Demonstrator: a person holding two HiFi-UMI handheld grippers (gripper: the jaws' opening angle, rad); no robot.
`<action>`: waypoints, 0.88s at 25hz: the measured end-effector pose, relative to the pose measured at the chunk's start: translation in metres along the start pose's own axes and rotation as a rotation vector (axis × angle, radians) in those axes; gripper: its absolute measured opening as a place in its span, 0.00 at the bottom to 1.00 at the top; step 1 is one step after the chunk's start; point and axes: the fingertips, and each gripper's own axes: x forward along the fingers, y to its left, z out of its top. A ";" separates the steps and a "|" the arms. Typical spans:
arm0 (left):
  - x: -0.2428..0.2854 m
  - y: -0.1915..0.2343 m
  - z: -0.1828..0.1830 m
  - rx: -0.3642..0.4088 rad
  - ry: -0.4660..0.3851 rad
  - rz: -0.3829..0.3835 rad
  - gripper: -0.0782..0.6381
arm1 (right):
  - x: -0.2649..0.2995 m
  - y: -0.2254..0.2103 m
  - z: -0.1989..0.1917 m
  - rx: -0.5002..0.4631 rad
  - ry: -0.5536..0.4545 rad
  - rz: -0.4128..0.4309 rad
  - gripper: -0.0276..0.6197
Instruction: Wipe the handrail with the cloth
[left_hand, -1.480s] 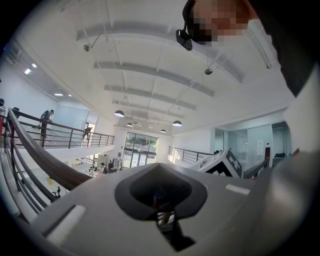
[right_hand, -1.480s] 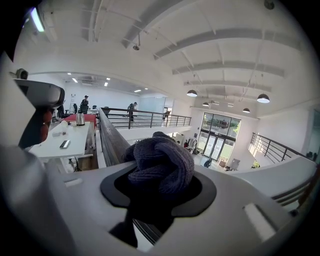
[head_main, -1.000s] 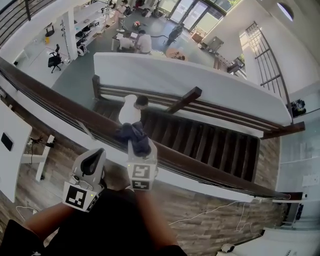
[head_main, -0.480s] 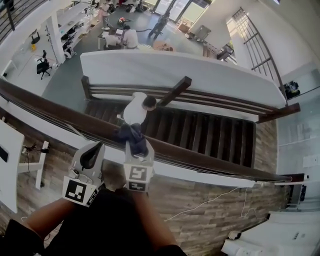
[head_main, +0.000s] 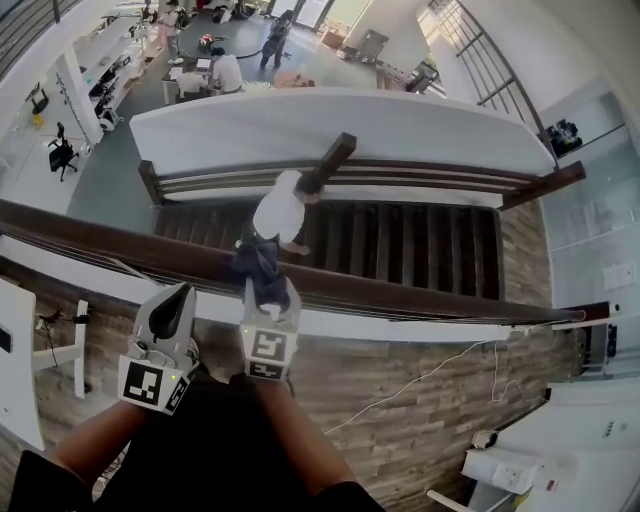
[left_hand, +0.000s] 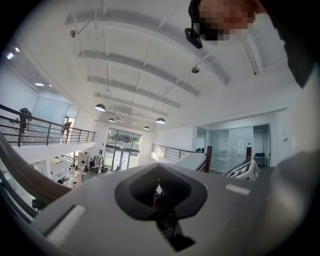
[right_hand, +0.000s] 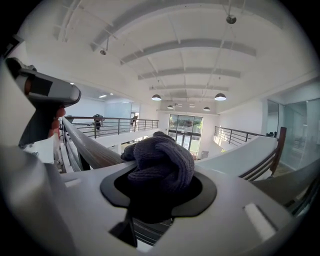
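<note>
From the head view: pinches the dark cloth (head_main: 258, 268) in the right gripper (head_main: 268, 290), set on the brown handrail (head_main: 400, 298) right at the jaw tips. Holds the left gripper (head_main: 170, 305) just beside, left of those jaws, short of the rail. Past the jaws, far below, a person (head_main: 282, 215) on the stairs (head_main: 400, 240)

From the left gripper view: jaws pressed together, nothing between them, handrail off to their left

From the right gripper view: jaws squeezing the bunched cloth, handrail running away ahead and left of the jaws, left gripper far left
</note>
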 end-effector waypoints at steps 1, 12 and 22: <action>0.000 -0.002 0.000 0.000 0.003 -0.003 0.11 | -0.002 -0.004 -0.001 0.019 -0.013 -0.011 0.31; 0.000 -0.025 -0.008 0.012 0.031 -0.039 0.11 | -0.010 -0.037 -0.010 0.113 -0.074 -0.075 0.31; 0.004 -0.041 -0.010 0.023 0.042 -0.061 0.11 | -0.024 -0.078 -0.018 0.154 -0.105 -0.154 0.31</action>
